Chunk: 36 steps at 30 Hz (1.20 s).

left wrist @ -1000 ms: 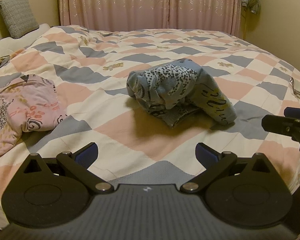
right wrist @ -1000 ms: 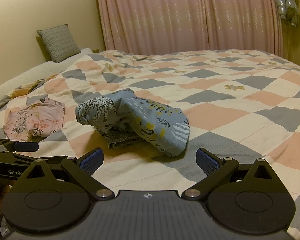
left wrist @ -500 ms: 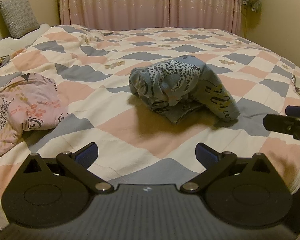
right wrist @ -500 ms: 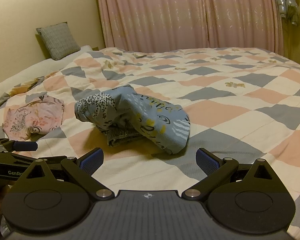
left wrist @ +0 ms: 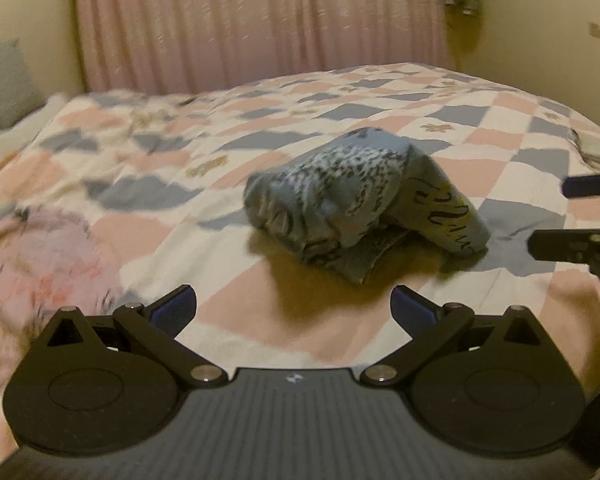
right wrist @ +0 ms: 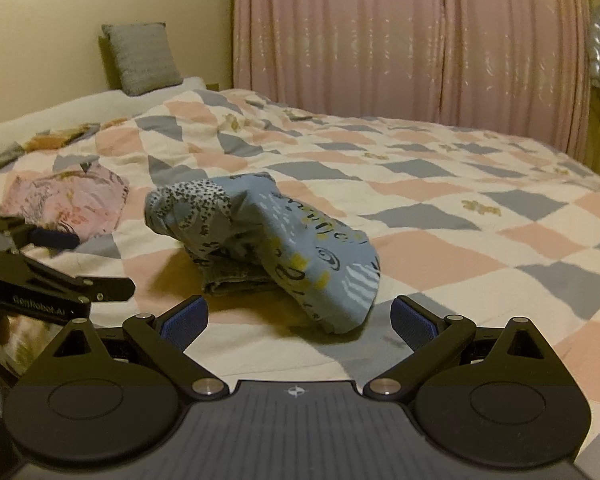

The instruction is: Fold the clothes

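Bedroom w/ pink curtains (right wrist: 412,40), grey cushion (right wrist: 142,58) against wall, bed (right wrist: 440,216) under pink/grey/white patchwork quilt.

Blue printed garment (left wrist: 360,208) bunched in a lump mid-bed, not flat, not folded; ribbed hem poking out underneath. Pink printed garment (right wrist: 70,200) lying flatter off to the left, near bed edge; hard to tell whether folded or just spread.

Left gripper (left wrist: 292,310) released, pads wide apart, nothing between, held short of the blue lump. Right gripper (right wrist: 298,320) likewise spread, empty, near tip of the blue garment just ahead of its pads.

Judging by that: approach to the blue piece, prob. to open it out. To do it well: pick single layers at two well-apart edges (hem, shoulder/corner), not the whole wad; lift and shake or drag flat on quilt; smooth before any crease; keep both claws level so fabric doesn't twist. Soft quilt underneath, so avoid pinching bedding along w/ cloth.

Containers: none visible, no basket, box or drawer; clothes straight on quilt.
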{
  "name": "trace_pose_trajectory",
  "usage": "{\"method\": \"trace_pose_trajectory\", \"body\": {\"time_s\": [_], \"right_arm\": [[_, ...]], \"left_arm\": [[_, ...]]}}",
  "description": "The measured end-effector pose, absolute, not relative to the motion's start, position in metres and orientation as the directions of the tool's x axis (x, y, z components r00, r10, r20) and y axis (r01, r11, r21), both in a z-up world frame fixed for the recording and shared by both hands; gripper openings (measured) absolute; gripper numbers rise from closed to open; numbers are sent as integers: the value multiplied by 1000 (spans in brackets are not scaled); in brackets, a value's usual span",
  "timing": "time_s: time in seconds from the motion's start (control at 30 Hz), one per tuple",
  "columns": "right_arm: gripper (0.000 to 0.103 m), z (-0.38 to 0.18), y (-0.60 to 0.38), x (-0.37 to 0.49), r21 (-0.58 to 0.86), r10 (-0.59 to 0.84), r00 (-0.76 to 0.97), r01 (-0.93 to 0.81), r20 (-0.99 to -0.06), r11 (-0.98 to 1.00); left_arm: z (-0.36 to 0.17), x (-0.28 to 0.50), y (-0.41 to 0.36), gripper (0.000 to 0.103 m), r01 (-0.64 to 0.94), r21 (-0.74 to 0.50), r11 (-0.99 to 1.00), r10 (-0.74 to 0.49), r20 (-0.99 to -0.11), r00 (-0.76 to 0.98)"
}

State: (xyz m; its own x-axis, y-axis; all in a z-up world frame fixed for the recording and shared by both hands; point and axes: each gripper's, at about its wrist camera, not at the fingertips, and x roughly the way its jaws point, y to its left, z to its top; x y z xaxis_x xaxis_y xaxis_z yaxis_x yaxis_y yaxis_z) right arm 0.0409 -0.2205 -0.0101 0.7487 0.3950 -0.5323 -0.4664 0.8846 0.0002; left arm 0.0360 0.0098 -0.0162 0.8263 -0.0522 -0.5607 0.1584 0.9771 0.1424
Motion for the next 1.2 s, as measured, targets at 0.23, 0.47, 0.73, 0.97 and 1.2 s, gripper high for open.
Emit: {"method": "trace_pose_trajectory", "body": {"time_s": [0.23,0.47,0.73,0.97,1.2], "right_arm": [[85,-20,-207,62,-139,383,743,-533,-548,835],[81,-31,-179,80,-324,383,747,-608,-544,725],[64,-57,-154,105,-484,328,766,-615,-553,622],[16,-71,-150,125,-506,313,759,-626,-571,594],[9,-28,-182,115,-376,400,757,-621,-517,688]], "left_arm": [[-21,61,-3,92,308,349,885,-95,-513,853],[-23,86,-8,76,369,419,829,-129,-499,857],[-20,106,-16,30,438,433,788,-180,-518,836],[0,116,-13,11,443,399,803,-210,-506,836],[55,98,-23,9,459,405,791,-284,-420,862]]}}
